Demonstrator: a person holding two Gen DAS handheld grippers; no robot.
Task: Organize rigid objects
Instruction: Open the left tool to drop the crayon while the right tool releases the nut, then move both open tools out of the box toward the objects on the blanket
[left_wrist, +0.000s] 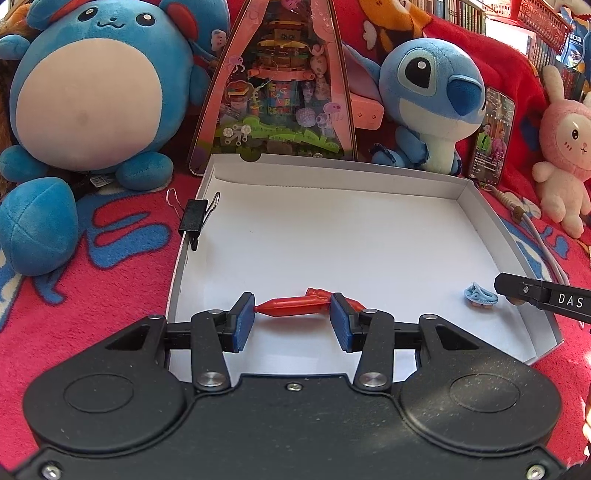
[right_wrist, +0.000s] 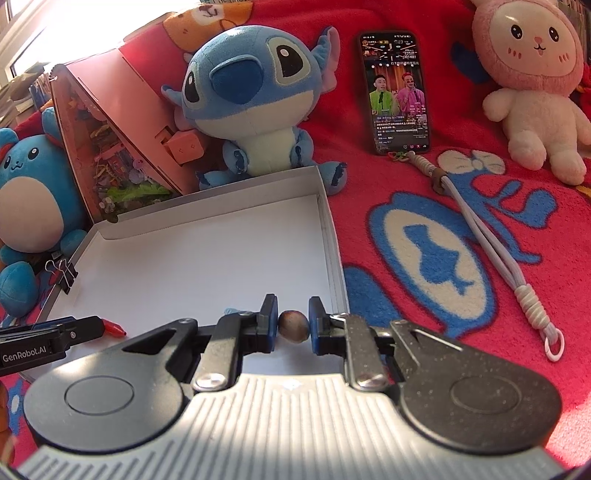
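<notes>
Risk lies low in both frames: left tongs (left_wrist: 291, 319) clamp a red toy (left_wrist: 295, 302) endwise and right tongs (right_wrist: 293, 325) pinch a brown nut (right_wrist: 293, 326) above the box (left_wrist: 332, 173); either could pop out sideways.

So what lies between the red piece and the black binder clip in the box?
Only bare white box floor lies between red piece and binder clip, in the left wrist view.
</notes>
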